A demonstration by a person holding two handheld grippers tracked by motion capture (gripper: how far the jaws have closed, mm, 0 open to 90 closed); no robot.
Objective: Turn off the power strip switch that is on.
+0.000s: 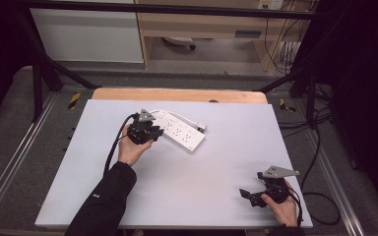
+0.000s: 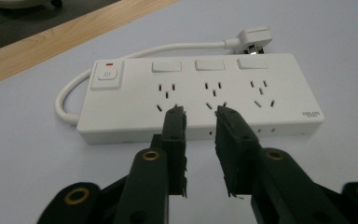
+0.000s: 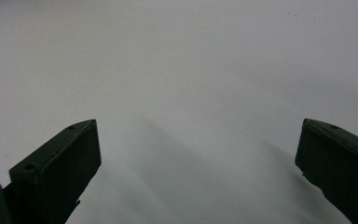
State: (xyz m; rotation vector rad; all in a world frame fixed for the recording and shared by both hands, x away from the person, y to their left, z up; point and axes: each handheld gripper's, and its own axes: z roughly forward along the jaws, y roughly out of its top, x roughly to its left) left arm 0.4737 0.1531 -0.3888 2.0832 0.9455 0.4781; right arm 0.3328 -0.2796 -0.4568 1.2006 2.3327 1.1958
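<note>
A: On the pale worktop (image 1: 177,182), toward its far edge, lies a white power strip (image 1: 179,131). That is the landmark; everything else sits relative to it.

B: How does it lie?

A: Flat, sockets facing up. In the left gripper view the power strip (image 2: 200,95) shows a power button (image 2: 107,74) with a small red mark above it at one end, then three socket groups, each with a blank white rocker switch above it. Its white cord (image 2: 135,58) loops out from the button end, runs behind the strip and ends in a white plug (image 2: 255,36) resting on the worktop just beyond the other end.

B: And the left tool?

A: The left tool (image 1: 155,132) is right at the strip's near long side, held in the person's left hand (image 1: 133,150). From its own camera the left tool (image 2: 200,112) has its jaws narrowly parted, tips over the strip's near edge between the first and second socket groups, gripping nothing. I cannot tell whether the tips touch the casing.

B: The right one?

A: The right tool (image 1: 248,195) is well apart from the strip, near the worktop's front right corner, held in the right hand (image 1: 281,206). Its jaws are spread wide, with bare worktop between them.
</note>
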